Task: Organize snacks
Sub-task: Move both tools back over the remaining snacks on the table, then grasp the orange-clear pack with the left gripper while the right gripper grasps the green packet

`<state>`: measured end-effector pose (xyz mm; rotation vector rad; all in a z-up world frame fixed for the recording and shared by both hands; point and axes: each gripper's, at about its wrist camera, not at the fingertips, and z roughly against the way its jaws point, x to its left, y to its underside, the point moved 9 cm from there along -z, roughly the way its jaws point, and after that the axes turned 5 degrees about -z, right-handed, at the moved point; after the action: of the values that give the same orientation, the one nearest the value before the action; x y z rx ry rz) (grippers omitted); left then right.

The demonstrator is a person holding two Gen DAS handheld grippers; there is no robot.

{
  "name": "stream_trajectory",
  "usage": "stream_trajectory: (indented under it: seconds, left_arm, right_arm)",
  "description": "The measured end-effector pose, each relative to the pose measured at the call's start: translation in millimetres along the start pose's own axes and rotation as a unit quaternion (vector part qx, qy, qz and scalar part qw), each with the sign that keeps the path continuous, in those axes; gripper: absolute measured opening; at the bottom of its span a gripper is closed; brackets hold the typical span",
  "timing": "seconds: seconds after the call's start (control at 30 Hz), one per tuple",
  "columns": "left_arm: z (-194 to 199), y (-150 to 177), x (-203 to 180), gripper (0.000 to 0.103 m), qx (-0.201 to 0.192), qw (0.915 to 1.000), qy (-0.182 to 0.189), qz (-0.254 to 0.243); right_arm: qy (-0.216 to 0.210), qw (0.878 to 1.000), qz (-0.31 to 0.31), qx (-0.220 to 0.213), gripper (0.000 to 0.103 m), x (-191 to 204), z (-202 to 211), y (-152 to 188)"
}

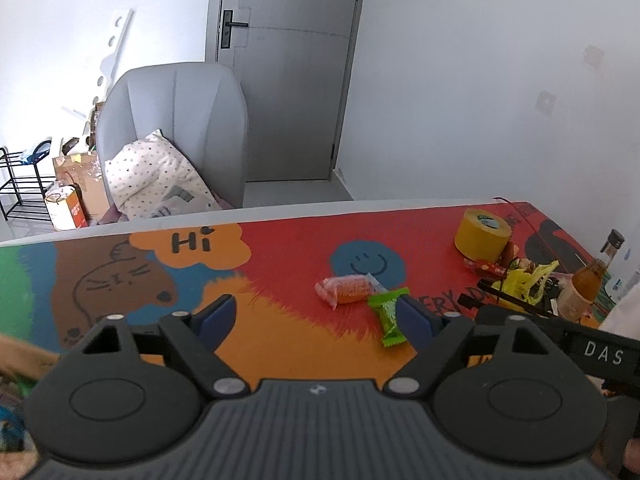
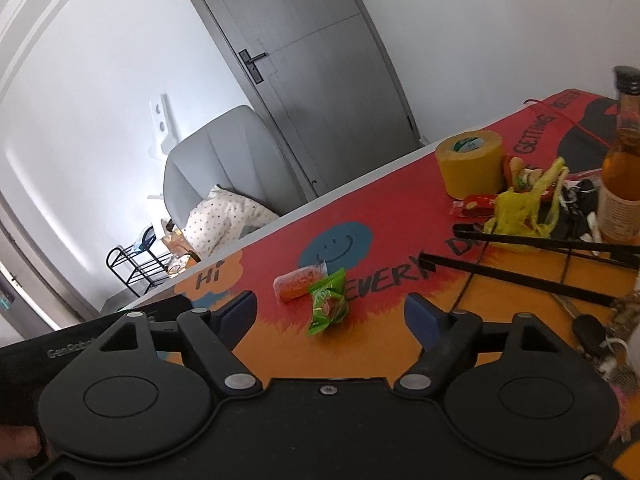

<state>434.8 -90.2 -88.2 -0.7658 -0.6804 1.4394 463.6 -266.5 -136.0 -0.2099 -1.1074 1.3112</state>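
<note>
left hand-held gripper (image 1: 316,318) – released | right hand-held gripper (image 2: 330,316) – released | green snack (image 2: 328,306) between, untouched

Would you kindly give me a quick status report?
Both grippers open, empty. Green snack and orange snack lie touching on table. Nothing blocking.

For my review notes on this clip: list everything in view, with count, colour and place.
green snack packet: 1, green, mat centre
orange snack packet: 1, orange, touching the green one, farther side
tape roll: 1, yellow, far right
bottle: 1, amber liquid, black cap, right edge
plastic bag: 1, yellow, beside the tape roll
table mat: 1, red, orange, cartoon print
armchair: 1, grey, behind the table
pillow: 1, white, dotted, on the armchair
door: 1, grey
left gripper: open, empty
right gripper: open, the green snack packet ahead between its fingers
</note>
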Motion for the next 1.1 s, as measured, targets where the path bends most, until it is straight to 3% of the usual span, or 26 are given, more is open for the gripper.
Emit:
stream_trajectory:
  seconds: [0.17,0.37,0.5,0.73,0.83,1.1]
  left_arm:
    - [-26.1,-2.3,1.7,0.068,0.016,0.9998,0.004,0.01]
    - [-58.4,-7.0,1.4,0.061,0.025,0.9993,0.016,0.024]
    - [-83.2,-8.4,3.7,0.054,0.042,0.9977,0.022,0.048]
    - [-113.1,-13.5,11.8,0.052,0.055,0.9961,0.034,0.061]
    - [-122.5,-12.9,10.4,0.052,0.057,0.9956,0.042,0.061]
    - [-134.1,-4.1,-0.4,0.053,0.052,0.9952,0.061,0.056]
  right_arm:
    - [-0.009,1.0,-0.008,0.017,0.068,-1.0,-23.9,-4.7]
    - [-0.019,0.999,-0.012,0.043,0.058,-1.2,-57.4,-6.5]
    - [-0.017,0.998,-0.011,0.06,0.058,-2.7,-77.7,-2.7]
    - [-0.003,0.996,0.028,0.079,0.048,-3.1,-103.3,5.9]
    - [0.014,0.996,0.046,0.081,0.031,-1.4,-106.4,2.8]
    - [0.028,0.996,0.054,0.067,0.029,-7.2,-97.0,1.7]
